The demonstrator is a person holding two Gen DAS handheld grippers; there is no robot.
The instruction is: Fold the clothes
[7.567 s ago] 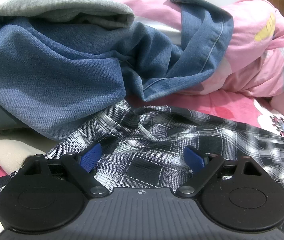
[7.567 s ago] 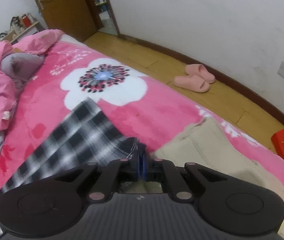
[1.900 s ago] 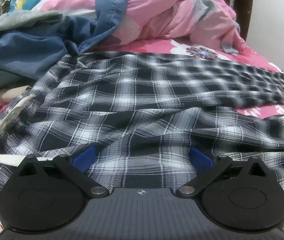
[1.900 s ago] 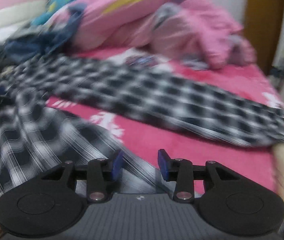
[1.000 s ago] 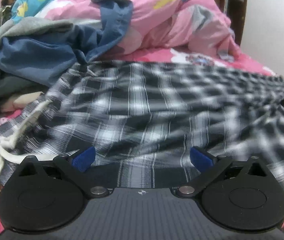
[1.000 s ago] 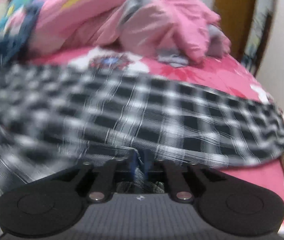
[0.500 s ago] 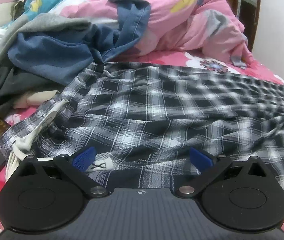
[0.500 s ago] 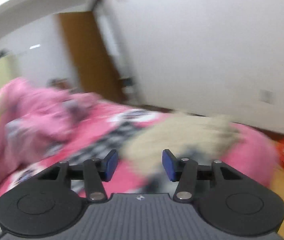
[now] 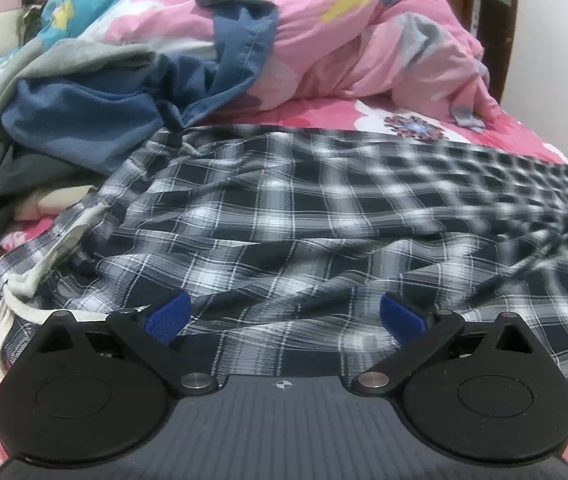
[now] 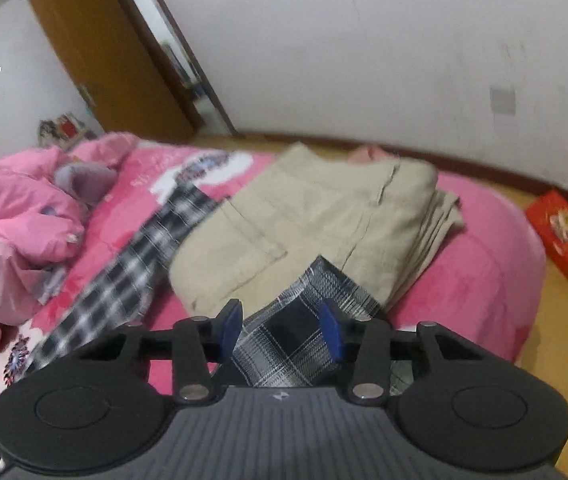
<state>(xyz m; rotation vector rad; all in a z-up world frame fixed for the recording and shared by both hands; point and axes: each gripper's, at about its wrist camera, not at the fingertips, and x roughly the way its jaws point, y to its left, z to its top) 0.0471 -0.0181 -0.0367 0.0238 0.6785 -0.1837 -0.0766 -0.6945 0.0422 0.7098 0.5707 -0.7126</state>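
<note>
Left jaws: the left gripper (image 9: 284,316) stands wide apart and holds nothing; its blue pads sit low over the cloth just ahead of them.
Plaid trousers: the plaid trousers (image 9: 303,216) lie spread on the bed directly in front of the left jaws, waistband and white drawstring (image 9: 24,280) off to their left, legs running away to the right; they are rumpled, one layer lapped over another, not yet a neat packet.
Right jaws: the right gripper (image 10: 280,328) is parted about a narrow gap, with a plaid hem (image 10: 303,328) lying between the pads; nothing is pinched, so far as the view shows.
Beyond the right jaws: folded beige trousers (image 10: 315,216) rest squared-up on the pink bedsheet (image 10: 475,248) just past the hem; the other plaid leg (image 10: 132,264) trails to the left of the jaws.
Far of the left jaws: a heap of blue denim (image 9: 96,120) and a grey garment (image 9: 64,60) lies unfolded against the pink quilt (image 9: 363,40).
Progress: one beige piece lies folded; the plaid pair looks part-way, laid long but not doubled down; the denim heap seems left to do.
</note>
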